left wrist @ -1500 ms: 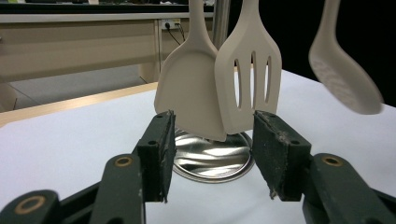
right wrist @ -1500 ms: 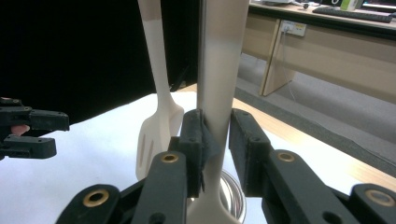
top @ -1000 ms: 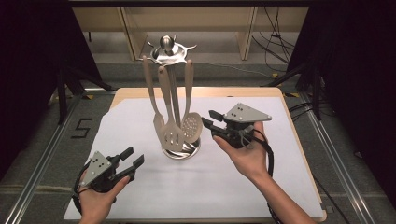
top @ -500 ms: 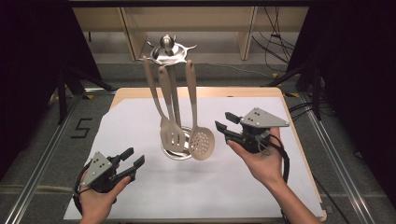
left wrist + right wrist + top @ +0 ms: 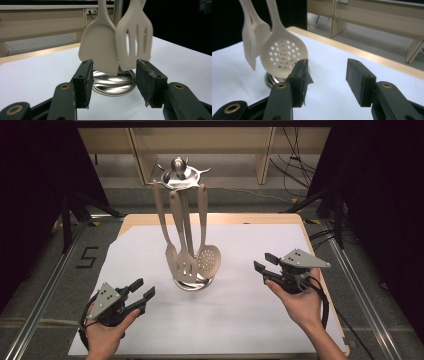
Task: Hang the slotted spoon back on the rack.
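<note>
Having just opened its fingers off the cream perforated plastic skimmer (image 5: 208, 260) now hanging on the steel rack (image 5: 179, 176), the right gripper (image 5: 265, 263) stands wide and empty, withdrawn, indicating placement complete.

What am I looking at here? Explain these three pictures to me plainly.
A person holds a hand-worked gripper in each hand. One picture looks down from above the table; the other two come from cameras riding on each gripper. On the white sheet stands a metal utensil stand with a solid spatula, a slotted spatula and a perforated spoon hanging from it. The left gripper is open and holds nothing. The right gripper has just been opening its fingers; nothing is between them.
</note>
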`<state>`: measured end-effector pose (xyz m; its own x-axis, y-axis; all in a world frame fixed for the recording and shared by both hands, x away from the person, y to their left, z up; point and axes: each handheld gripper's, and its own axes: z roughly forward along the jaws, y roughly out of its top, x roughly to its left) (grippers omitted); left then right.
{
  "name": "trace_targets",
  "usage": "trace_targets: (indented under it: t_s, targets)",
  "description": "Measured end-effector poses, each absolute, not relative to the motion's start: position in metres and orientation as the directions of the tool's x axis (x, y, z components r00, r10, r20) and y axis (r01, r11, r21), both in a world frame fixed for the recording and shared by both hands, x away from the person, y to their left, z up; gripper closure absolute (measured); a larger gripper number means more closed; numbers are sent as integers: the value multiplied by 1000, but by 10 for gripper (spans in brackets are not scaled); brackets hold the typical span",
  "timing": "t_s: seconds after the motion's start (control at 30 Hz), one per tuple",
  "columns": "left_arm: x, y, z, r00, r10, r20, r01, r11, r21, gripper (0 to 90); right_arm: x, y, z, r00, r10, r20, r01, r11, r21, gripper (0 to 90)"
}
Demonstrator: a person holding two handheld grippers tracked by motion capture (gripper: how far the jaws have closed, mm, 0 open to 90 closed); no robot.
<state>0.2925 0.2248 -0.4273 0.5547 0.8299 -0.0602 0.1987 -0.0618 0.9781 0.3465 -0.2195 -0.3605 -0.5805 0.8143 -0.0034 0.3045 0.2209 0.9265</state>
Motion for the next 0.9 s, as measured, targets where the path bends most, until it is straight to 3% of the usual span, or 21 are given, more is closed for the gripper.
trace_targets:
  t_s: [0.37,0.4,0.43,0.9]
  targets:
    - [294,226,-431,549,833,-67,213,-62,975,479,343,-242,-395,-535,844,40,391,206,897,521]
    - [295,226,-432,547,834,-71,216,-59,975,479,346,-244,-399,-547,837,21,366,216,905,521]
    - [295,226,-432,548,834,-68,217,-63,974,479,342,-244,-401,-517,854,55,409,190,893,520]
    - [300,225,-445,544,833,-102,271,-59,961,478,345,-251,-427,-487,872,57,448,193,873,512]
